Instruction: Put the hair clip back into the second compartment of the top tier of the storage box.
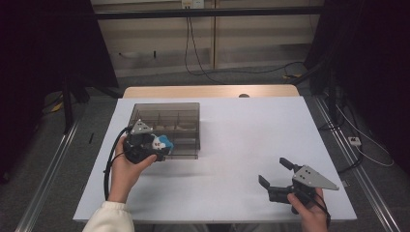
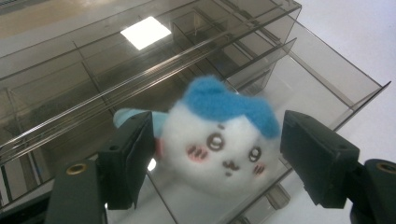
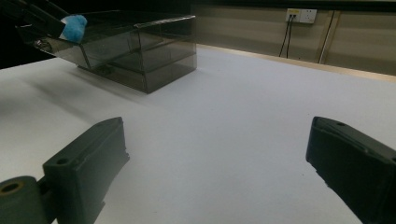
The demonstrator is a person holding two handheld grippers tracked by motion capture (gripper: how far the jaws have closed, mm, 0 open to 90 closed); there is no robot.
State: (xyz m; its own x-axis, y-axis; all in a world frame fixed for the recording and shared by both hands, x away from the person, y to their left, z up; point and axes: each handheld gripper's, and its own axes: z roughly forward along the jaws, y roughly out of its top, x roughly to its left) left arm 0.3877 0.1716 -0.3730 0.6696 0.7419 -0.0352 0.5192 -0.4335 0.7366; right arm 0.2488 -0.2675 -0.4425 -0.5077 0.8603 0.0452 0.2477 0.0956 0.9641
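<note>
High view is showing the left gripper [image 1: 157, 146] hanging over the near left corner of a smoky clear organiser box [image 1: 186, 112], which is sitting toward the far left part of the white tabletop [image 1: 241, 135]. In the left gripper view its jaws are sitting on either side of a small plush toy [image 2: 222, 140], white-faced with a blue tuft; the left jaw is pressing into the fluff, but whether the right one is touching I cannot tell. The toy is hanging over a near compartment of the box, above the dividers and not yet resting on the floor of any cell. The step in hand looks like placing the toy into the box. The next move is calling for lowering it between the dividers, then letting the jaws part. Farther right, the right gripper [image 1: 273, 175] is resting near the tabletop's near right corner, jaws wide apart and holding nothing.
</note>
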